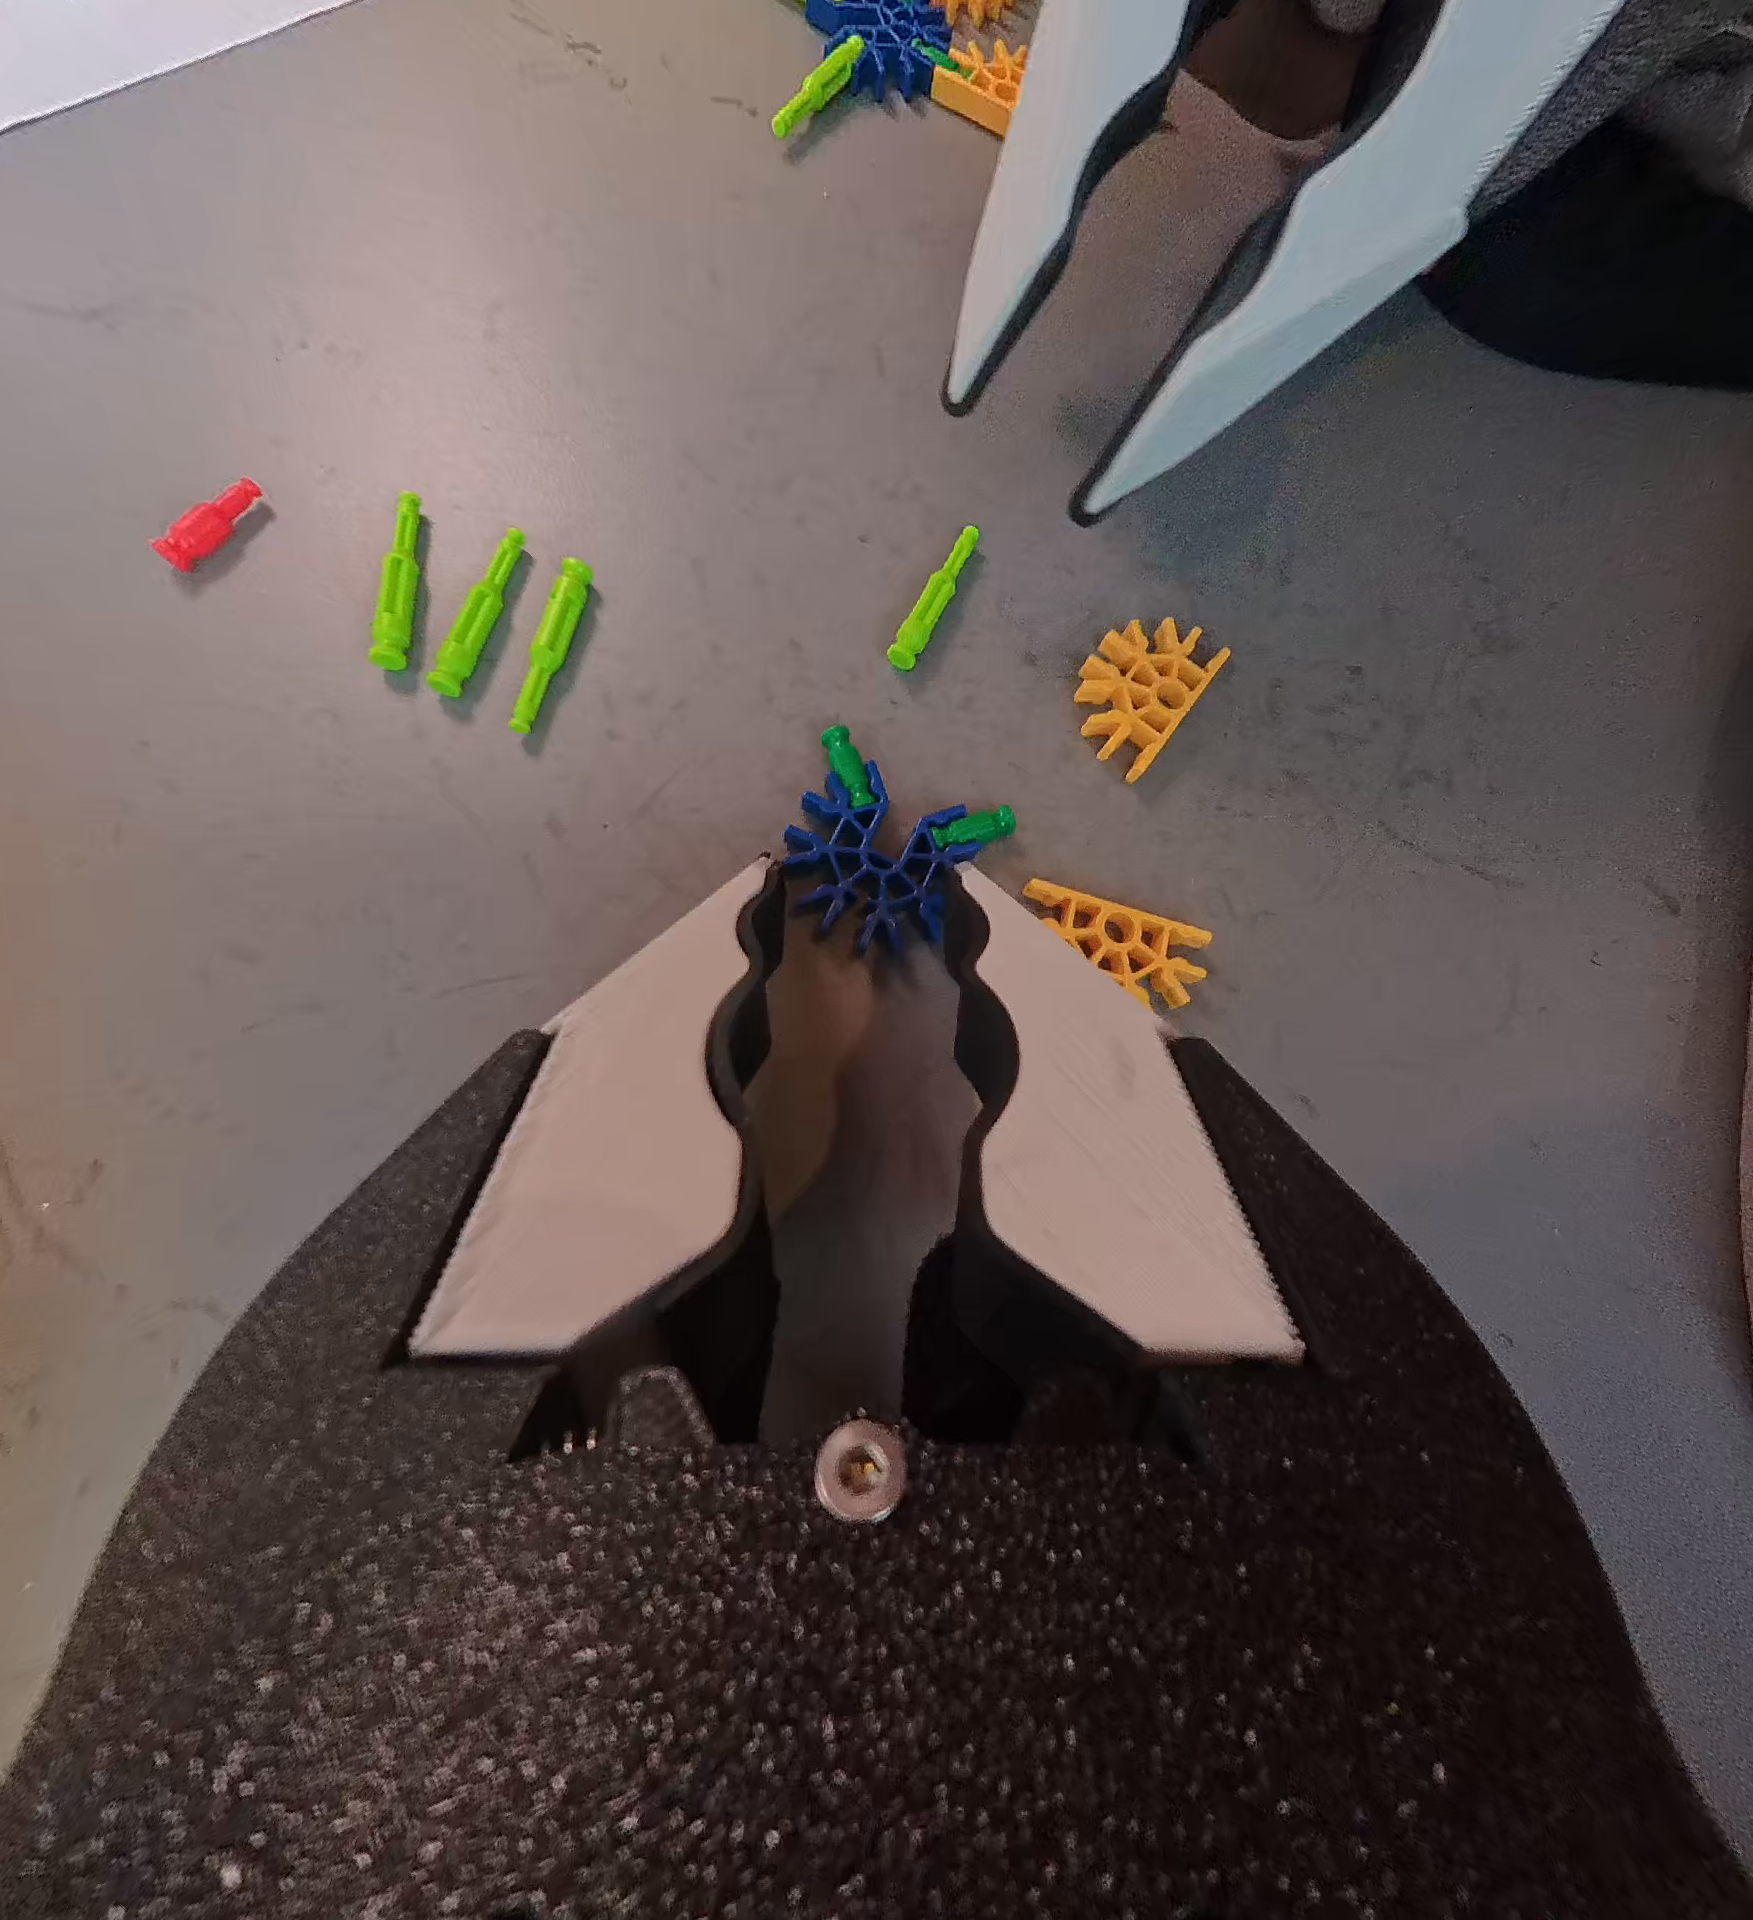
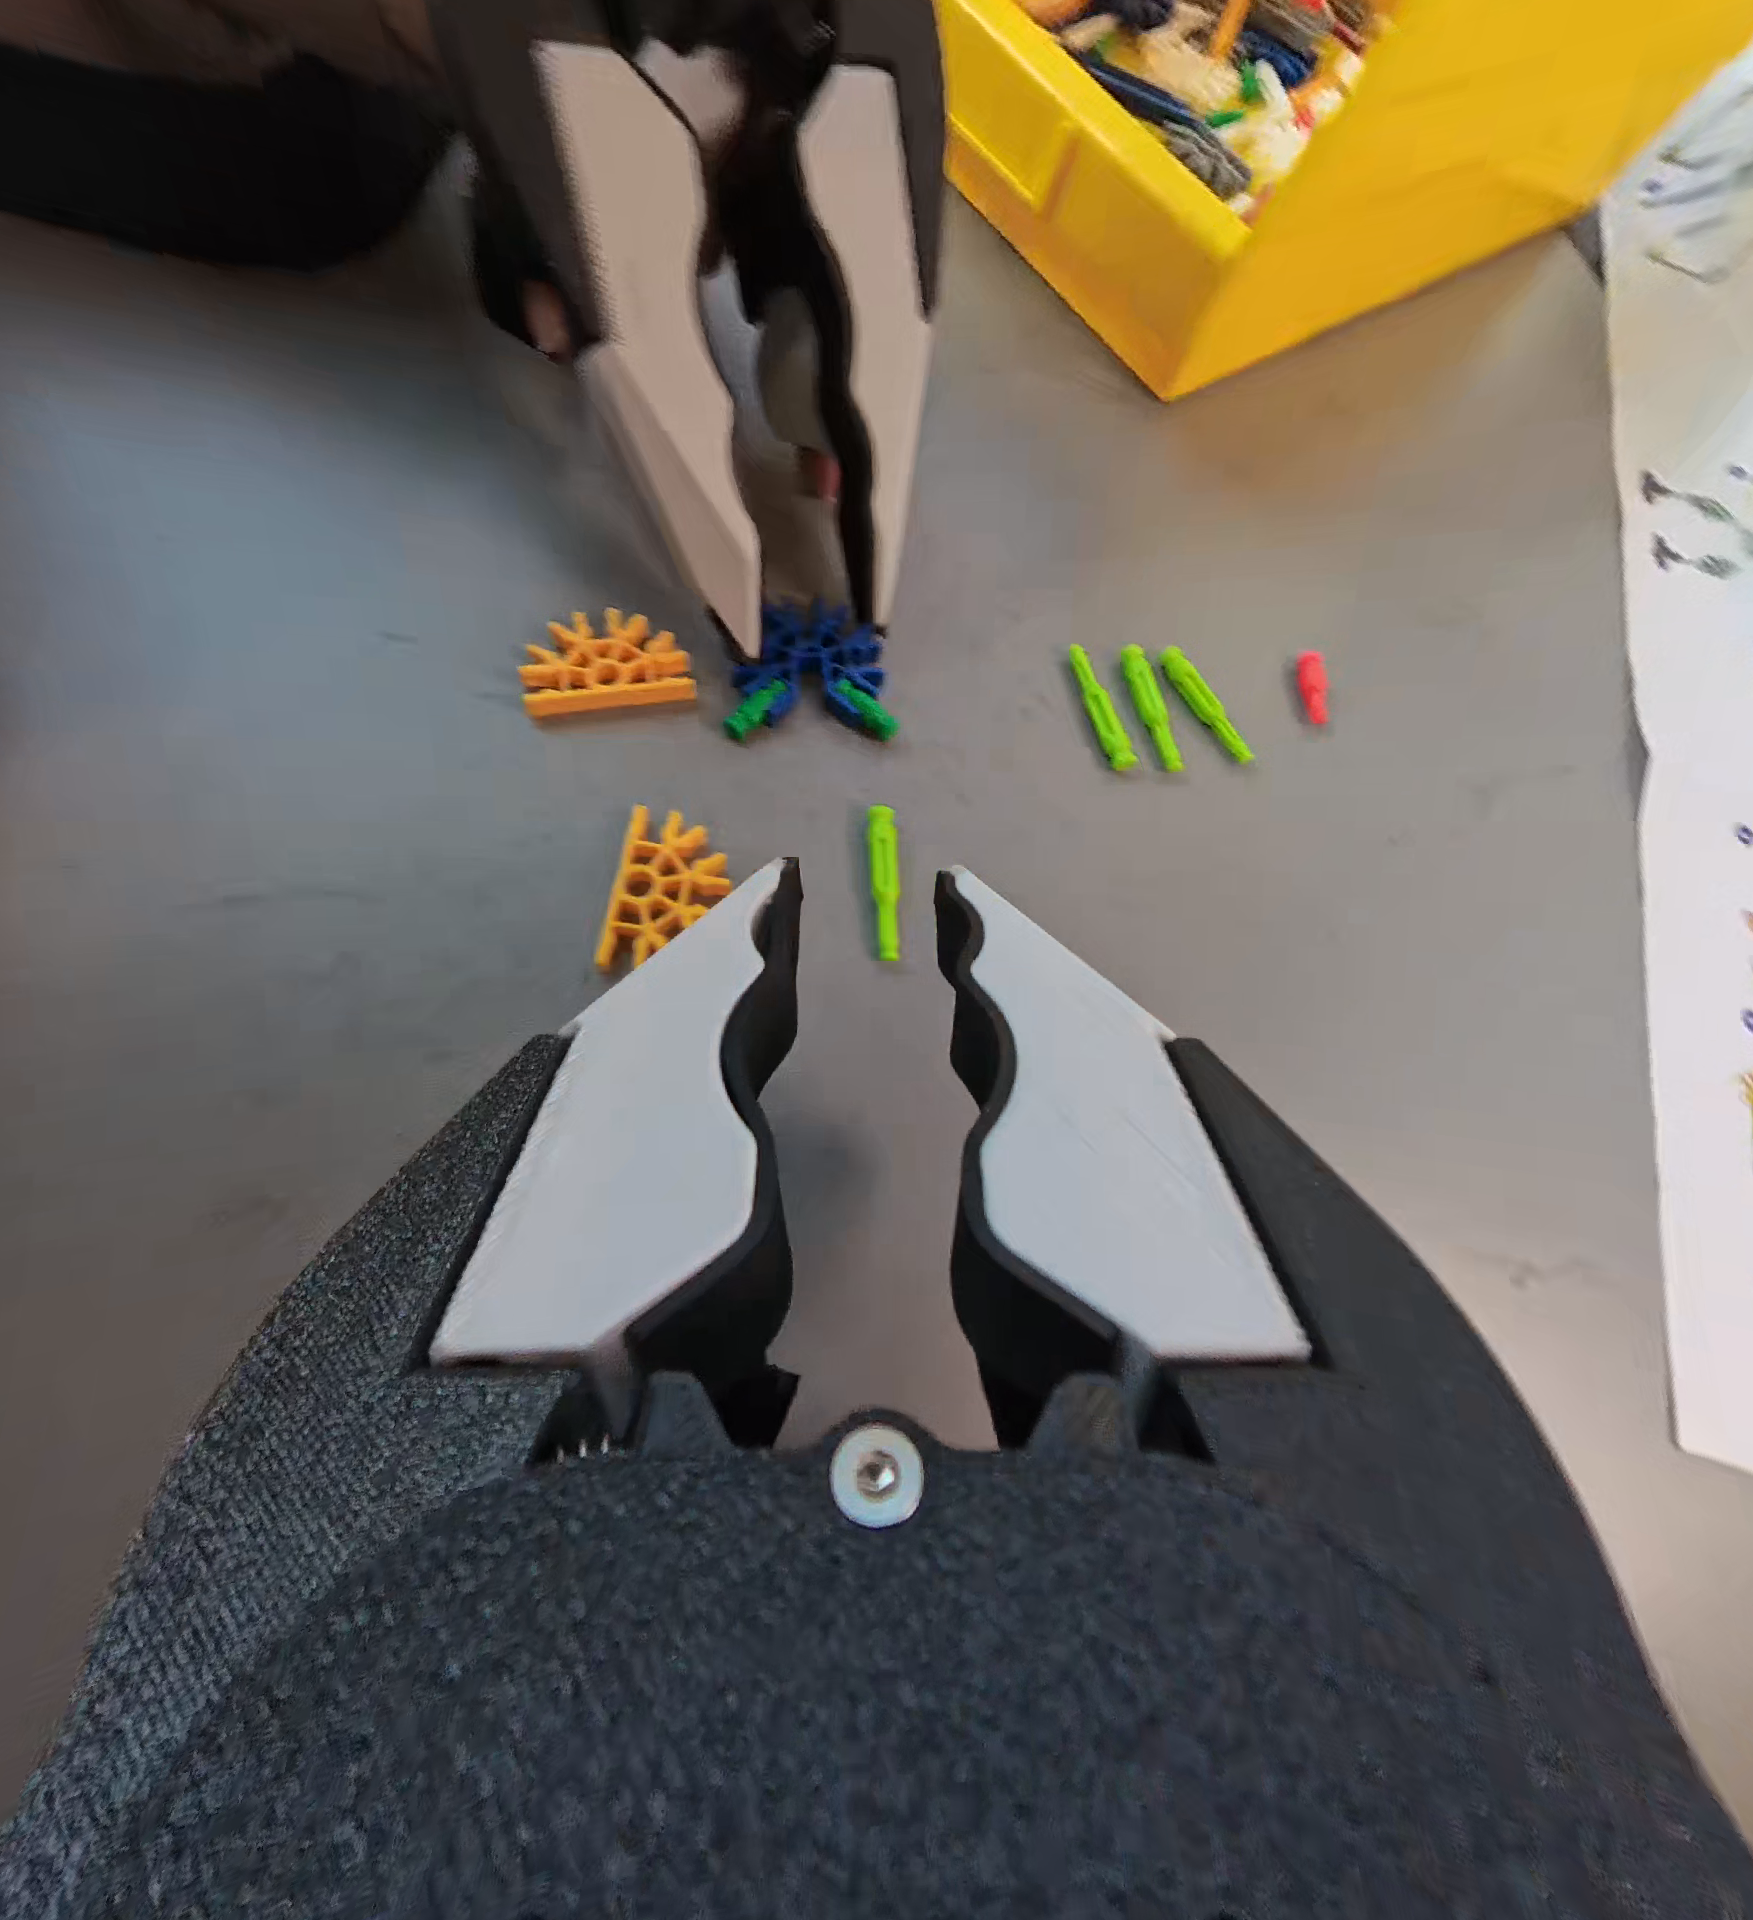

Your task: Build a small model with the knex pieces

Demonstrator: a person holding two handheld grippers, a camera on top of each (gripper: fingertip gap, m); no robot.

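Left gripper (image 1: 867, 868): clamped on the blue connector (image 1: 867, 873), which rested on the grey table (image 1: 228, 935).
Fitted: two dark green rods (image 1: 971, 828) sat in the connector's slots (other slots bare).
Right gripper (image 2: 867, 883): parted, empty, tips straddling a lime rod (image 2: 882, 883).
Loose: three lime rods (image 2: 1152, 707), a red rod (image 2: 1311, 686), two yellow connectors (image 2: 607, 670).

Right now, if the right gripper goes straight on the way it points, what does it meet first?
Probably the lone light-green plastic rod lying on the grey table, in line with the gap between the right gripper's open jaws. Height above it is unclear.
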